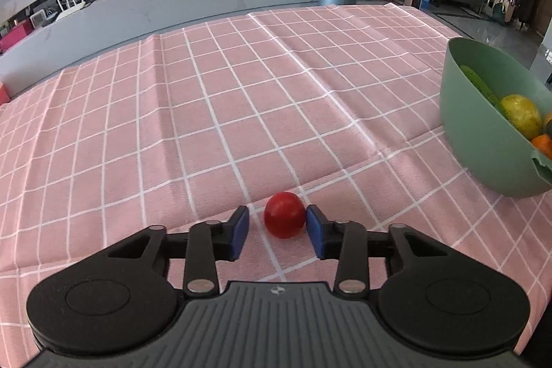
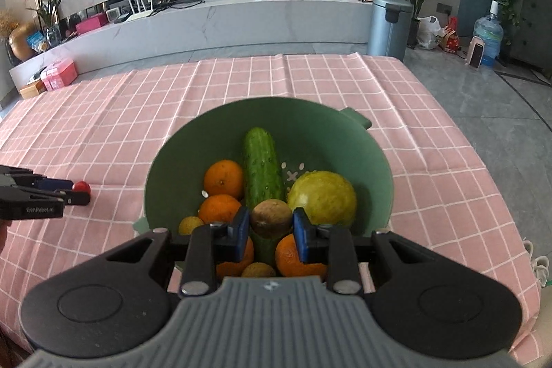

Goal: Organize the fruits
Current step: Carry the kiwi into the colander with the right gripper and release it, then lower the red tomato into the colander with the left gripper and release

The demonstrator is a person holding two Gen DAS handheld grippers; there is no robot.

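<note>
Most fruit sits in the green colander (image 2: 372, 168); left gripper (image 1: 277, 231), part-open, brackets a tomato (image 1: 285, 219) on the surface (image 1: 241, 92); right gripper (image 2: 270, 231) clasps a kiwi (image 2: 271, 218).

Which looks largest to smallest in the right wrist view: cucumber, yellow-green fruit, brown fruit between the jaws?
1. cucumber
2. yellow-green fruit
3. brown fruit, though it sits nearer the camera, so it may look bigger than it really is.

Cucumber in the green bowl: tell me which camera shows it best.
The right wrist view: the cucumber lies nearly fully exposed in the green bowl among the oranges. The left wrist view shows only a strip of the cucumber past the bowl's rim at the frame's right edge.
</note>
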